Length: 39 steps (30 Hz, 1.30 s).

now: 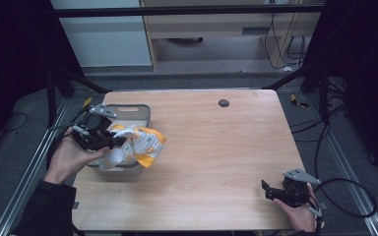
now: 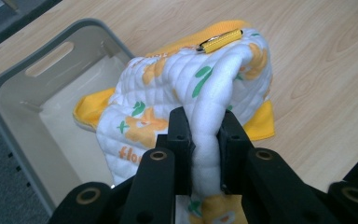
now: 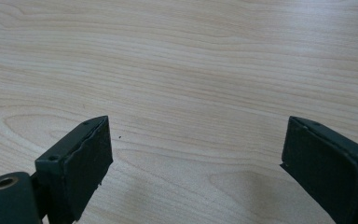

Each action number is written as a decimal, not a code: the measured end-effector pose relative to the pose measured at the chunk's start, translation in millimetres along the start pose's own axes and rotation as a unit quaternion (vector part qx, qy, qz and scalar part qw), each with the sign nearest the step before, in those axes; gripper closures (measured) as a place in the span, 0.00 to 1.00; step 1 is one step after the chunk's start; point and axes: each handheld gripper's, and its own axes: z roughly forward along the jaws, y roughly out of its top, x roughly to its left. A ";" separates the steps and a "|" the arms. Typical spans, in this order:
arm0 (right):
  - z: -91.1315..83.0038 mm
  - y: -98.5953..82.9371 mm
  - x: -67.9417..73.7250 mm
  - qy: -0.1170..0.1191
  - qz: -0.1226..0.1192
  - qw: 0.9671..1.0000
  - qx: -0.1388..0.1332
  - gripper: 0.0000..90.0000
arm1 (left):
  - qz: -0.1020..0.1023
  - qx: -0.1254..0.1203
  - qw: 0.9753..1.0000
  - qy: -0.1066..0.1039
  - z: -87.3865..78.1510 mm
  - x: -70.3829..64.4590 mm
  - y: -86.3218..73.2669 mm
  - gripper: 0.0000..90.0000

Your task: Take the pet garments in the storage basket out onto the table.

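Nearest, right gripper (image 1: 269, 192): held low at the table's near right corner in the person's right hand (image 1: 300, 214), its two black jaws spread wide with bare wood between them in the right gripper view.
Right gripper's trail: a black cable (image 1: 347, 196) loops off the table's right edge.
Left hand (image 1: 69, 160): comes in from the lower left, dark sleeve at the wrist, wrapped around the left gripper (image 2: 205, 140).
Left gripper: jaws pressed onto a thick white fold of the quilted cloth (image 2: 191, 88), pinching it between both pads.
Quilted cloth: white, printed in orange and green with a yellow border and a yellow snap tab (image 2: 221, 40) on top; it is lifted and draped over the bin's right rim, partly above the tabletop.
Grey plastic bin (image 2: 18, 84): sits at the table's left edge, a slot handle in its far wall, pale floor showing beneath the cloth.
Wooden table (image 1: 216, 147): light grain, bare across the middle.
Farthest: a small dark round disc (image 1: 223, 103) near the table's far edge.
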 end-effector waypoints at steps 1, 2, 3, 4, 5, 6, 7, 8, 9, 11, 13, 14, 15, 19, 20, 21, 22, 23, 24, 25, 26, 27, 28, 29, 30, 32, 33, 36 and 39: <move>0.0 0.1 0.1 0.000 0.000 1.000 0.000 0.09 | 0.003 -0.001 1.000 -0.003 0.1 -2.5 1.6 0.87; 0.0 0.1 0.3 0.000 0.000 1.000 0.000 0.09 | 0.010 -0.003 1.000 -0.007 0.9 -7.3 4.5 0.87; 0.0 0.2 0.4 0.000 -0.001 1.000 0.000 0.09 | 0.014 -0.002 1.000 -0.009 1.6 -9.5 5.9 0.87; -0.1 0.2 0.3 0.000 -0.001 1.000 -0.001 0.09 | 0.017 -0.002 1.000 -0.011 2.4 -11.4 7.1 0.87; -0.2 0.2 0.3 0.000 0.000 1.000 -0.001 0.09 | 0.018 -0.002 1.000 -0.013 3.3 -13.5 8.2 0.87; -0.1 0.1 -0.1 -0.001 -0.002 1.000 -0.002 0.09 | 0.018 -0.002 1.000 -0.013 3.3 -13.5 8.2 0.87; -0.2 0.1 -0.1 -0.001 -0.002 1.000 -0.002 0.09 | 0.025 0.002 1.000 -0.016 5.5 -17.2 10.0 0.87; -0.2 0.1 -0.1 -0.001 -0.002 1.000 -0.002 0.09 | 0.025 0.002 1.000 -0.016 5.5 -17.2 10.0 0.87; -0.2 0.1 -0.1 0.000 -0.001 1.000 -0.003 0.09 | 0.028 0.003 0.999 -0.018 6.6 -19.1 10.8 0.87; -0.2 0.2 -0.2 -0.001 -0.003 1.000 -0.005 0.09 | 0.036 0.007 0.999 -0.023 10.3 -24.0 12.5 0.87; -0.1 0.3 0.1 -0.001 -0.004 1.000 -0.005 0.09 | 0.041 0.010 0.999 -0.027 12.7 -27.4 13.7 0.87; 0.1 0.3 0.0 -0.002 -0.005 1.000 -0.005 0.09 | 0.043 0.011 0.999 -0.028 13.8 -29.1 14.5 0.86; 0.0 0.3 0.0 -0.002 -0.004 1.000 -0.005 0.09 | 0.043 0.011 0.999 -0.028 13.8 -29.1 14.5 0.87; -0.2 0.3 -0.2 -0.001 -0.004 1.000 -0.005 0.09 | 0.053 0.013 0.998 -0.036 17.6 -35.9 18.3 0.87; -0.2 0.4 -0.3 -0.002 -0.005 1.000 -0.006 0.09 | 0.058 0.013 0.997 -0.039 19.5 -39.3 20.2 0.87; -0.2 0.4 -0.3 -0.002 -0.004 1.000 -0.006 0.09 | 0.061 0.014 0.997 -0.041 20.5 -40.5 21.1 0.87; -0.2 0.5 -0.2 -0.002 -0.004 1.000 -0.006 0.09 | 0.061 0.014 0.997 -0.041 20.5 -40.5 21.1 0.87; -0.2 0.5 -0.2 -0.002 -0.004 1.000 -0.006 0.09 | 0.064 0.016 0.997 -0.043 21.5 -41.5 21.9 0.87; -0.3 0.9 0.6 0.000 -0.002 1.000 -0.005 0.09 | 0.067 0.016 0.997 -0.047 24.6 -44.5 23.4 0.86; -0.3 0.9 0.6 0.000 -0.002 1.000 -0.005 0.09 | 0.067 0.016 0.997 -0.047 24.6 -44.5 23.4 0.86; -0.2 1.1 1.2 0.000 -0.002 1.000 -0.006 0.09 | 0.072 0.019 0.996 -0.050 28.2 -48.1 25.0 0.86; -0.1 1.2 1.3 0.000 -0.002 1.000 -0.005 0.09 | 0.077 0.022 0.995 -0.051 29.8 -49.6 25.9 0.86; -0.1 1.3 1.3 0.000 -0.002 1.000 -0.005 0.09 | 0.078 0.022 0.995 -0.054 31.6 -51.7 26.7 0.86; -0.1 1.3 1.3 0.000 -0.002 1.000 -0.005 0.09 | 0.078 0.022 0.995 -0.054 31.6 -51.7 26.7 0.86; -0.1 1.2 1.1 -0.001 -0.003 1.000 -0.006 0.09 | 0.081 0.022 0.995 -0.059 35.3 -55.6 28.3 0.86; -0.3 1.1 0.1 -0.005 -0.007 1.000 -0.011 0.09 | 0.087 0.026 0.994 -0.061 38.8 -59.2 30.0 0.86; -0.5 1.2 -0.2 -0.005 -0.007 1.000 -0.012 0.09 | 0.087 0.026 0.994 -0.061 38.8 -59.2 30.0 0.86; -1.1 1.5 0.1 -0.006 -0.005 1.000 -0.013 0.09 | 0.092 0.028 0.993 -0.066 43.8 -64.3 32.0 0.86; -1.4 1.7 0.3 -0.005 -0.004 1.000 -0.013 0.09 | 0.097 0.030 0.992 -0.072 47.8 -68.0 33.6 0.86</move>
